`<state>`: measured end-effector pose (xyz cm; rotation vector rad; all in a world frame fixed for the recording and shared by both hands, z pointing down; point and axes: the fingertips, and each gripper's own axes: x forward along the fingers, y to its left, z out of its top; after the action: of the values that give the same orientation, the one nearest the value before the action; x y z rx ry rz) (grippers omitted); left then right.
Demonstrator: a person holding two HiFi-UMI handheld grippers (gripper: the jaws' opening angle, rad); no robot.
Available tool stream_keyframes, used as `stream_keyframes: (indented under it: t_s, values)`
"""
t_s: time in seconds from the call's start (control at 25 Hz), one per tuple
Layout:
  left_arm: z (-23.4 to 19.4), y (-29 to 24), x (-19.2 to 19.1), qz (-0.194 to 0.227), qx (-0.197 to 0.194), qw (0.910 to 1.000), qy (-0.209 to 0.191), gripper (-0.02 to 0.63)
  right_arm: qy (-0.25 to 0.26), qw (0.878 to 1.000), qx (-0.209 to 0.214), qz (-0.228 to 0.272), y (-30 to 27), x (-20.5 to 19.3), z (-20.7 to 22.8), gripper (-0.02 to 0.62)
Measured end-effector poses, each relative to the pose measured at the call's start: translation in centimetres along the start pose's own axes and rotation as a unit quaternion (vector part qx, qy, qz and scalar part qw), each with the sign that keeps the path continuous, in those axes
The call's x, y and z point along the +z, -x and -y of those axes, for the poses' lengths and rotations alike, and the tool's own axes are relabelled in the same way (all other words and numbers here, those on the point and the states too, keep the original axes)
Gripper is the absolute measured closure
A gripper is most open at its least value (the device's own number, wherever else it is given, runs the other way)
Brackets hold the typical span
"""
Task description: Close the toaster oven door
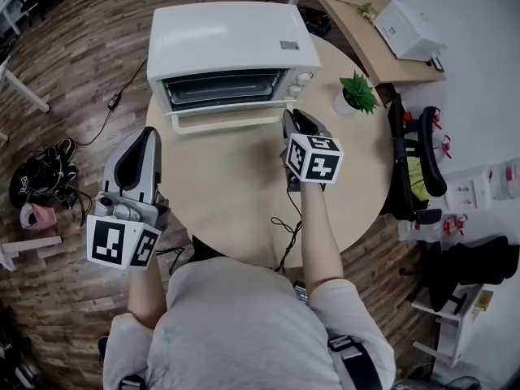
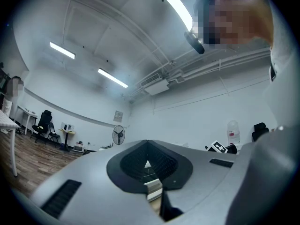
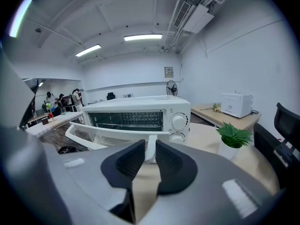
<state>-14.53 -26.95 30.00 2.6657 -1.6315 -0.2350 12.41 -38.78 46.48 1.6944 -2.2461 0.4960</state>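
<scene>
Bright, even light from ceiling tubes [image 3: 143, 37]; soft shadows on the table [image 1: 236, 193]. One tube [image 2: 177, 8] glares at 1 o'clock in the left gripper view. Fisheye bending throughout, dark corners in gripper views.

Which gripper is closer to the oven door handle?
Right. The right gripper is at the right end of the door handle; the left gripper is at the table edge.

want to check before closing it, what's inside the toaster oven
The toaster oven has its door open. Inside, only a wire rack shows, with nothing visible on it. The cavity floor is hidden behind the door's edge.
</scene>
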Motion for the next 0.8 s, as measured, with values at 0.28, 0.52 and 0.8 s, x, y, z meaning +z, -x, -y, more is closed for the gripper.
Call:
stream_keyframes:
  t_s: [0.28, 0.52, 0.8]
  values:
    - [-1.1, 0.3, 0.1, 0.002, 0.010, 0.9999, 0.000, 0.598, 0.003, 1.000, 0.003, 0.010, -1.5, 2.1, 0.2, 0.518]
    - [-1.9, 0.6, -0.1, 0.001, 0.017, 0.9999, 0.003, 0.598, 0.007, 1.000, 0.004, 0.013, -2.4, 3.4, 0.2, 0.518]
    - [-3.0, 0.8, -0.3, -0.001, 0.021, 0.9998, 0.007, 0.598, 0.007, 1.000, 0.001, 0.019, -3.7, 4.7, 0.1, 0.522]
